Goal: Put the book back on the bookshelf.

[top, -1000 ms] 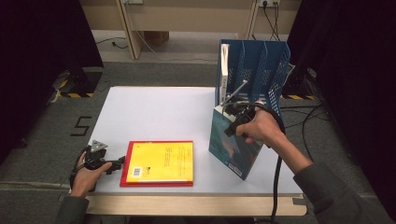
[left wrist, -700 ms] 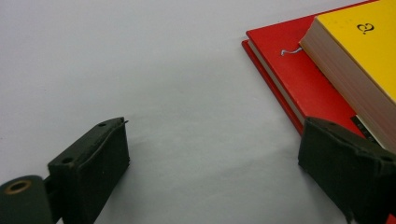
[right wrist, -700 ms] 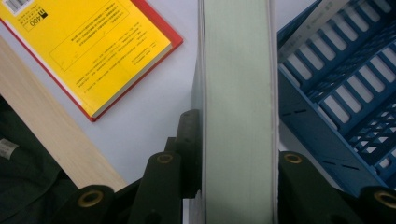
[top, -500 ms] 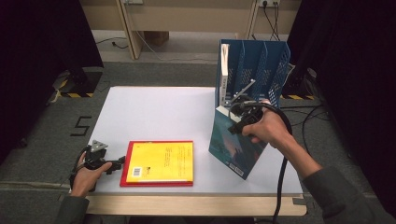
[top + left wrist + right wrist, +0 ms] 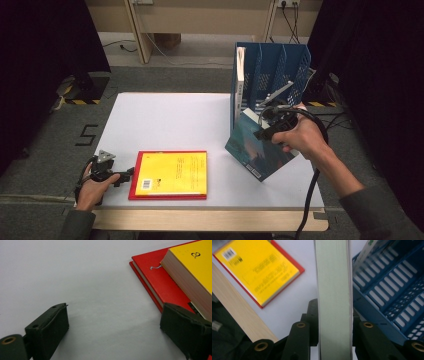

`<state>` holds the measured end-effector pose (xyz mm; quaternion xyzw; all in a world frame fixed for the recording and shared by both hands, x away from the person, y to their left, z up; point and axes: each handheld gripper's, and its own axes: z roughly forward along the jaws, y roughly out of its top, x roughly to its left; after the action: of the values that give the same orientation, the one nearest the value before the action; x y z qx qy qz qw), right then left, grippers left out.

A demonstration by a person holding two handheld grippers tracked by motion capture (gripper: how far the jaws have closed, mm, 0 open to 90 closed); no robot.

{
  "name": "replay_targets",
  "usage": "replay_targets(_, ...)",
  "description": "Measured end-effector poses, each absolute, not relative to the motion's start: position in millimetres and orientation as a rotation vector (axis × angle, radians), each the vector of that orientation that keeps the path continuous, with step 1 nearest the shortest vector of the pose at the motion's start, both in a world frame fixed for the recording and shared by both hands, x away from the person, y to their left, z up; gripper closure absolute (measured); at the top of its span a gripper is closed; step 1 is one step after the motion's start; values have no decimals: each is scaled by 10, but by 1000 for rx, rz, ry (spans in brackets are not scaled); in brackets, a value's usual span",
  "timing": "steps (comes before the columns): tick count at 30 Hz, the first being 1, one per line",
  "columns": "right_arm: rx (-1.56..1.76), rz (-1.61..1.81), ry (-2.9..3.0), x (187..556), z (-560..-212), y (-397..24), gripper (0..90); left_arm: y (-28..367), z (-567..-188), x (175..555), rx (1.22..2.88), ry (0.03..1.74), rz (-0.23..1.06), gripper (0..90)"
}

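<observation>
My right gripper is shut on a teal book, which hangs tilted with its low corner near the table, just in front of the blue file rack. In the right gripper view the book's pale page edge runs up between the black jaws, with the rack to its right. My left gripper rests open on the table at the left edge of a yellow book lying on a red book. In the left gripper view the jaws stand wide apart beside the red book.
A white book stands upright in the rack's leftmost slot. The white table stretches between the stacked books and the rack. Its wooden front edge runs along the near side. Cables trail off the right side.
The right hand has carried the teal book a little up and to the right, closer to the rack. The left hand has stayed where it was.
</observation>
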<state>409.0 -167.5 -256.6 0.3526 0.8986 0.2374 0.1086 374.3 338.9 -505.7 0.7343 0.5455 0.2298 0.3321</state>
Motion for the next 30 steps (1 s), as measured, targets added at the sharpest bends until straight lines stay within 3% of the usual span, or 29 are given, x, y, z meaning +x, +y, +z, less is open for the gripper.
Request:
replay_targets(8,1076,840,2622,4029,-2436,-1854,733,3388,-5057,3743,1919,1426,601,70)
replay_targets(30,1103,786,2482,3831,-1890,-2162,731,3382,-5056,3746,1917,1432,601,64)
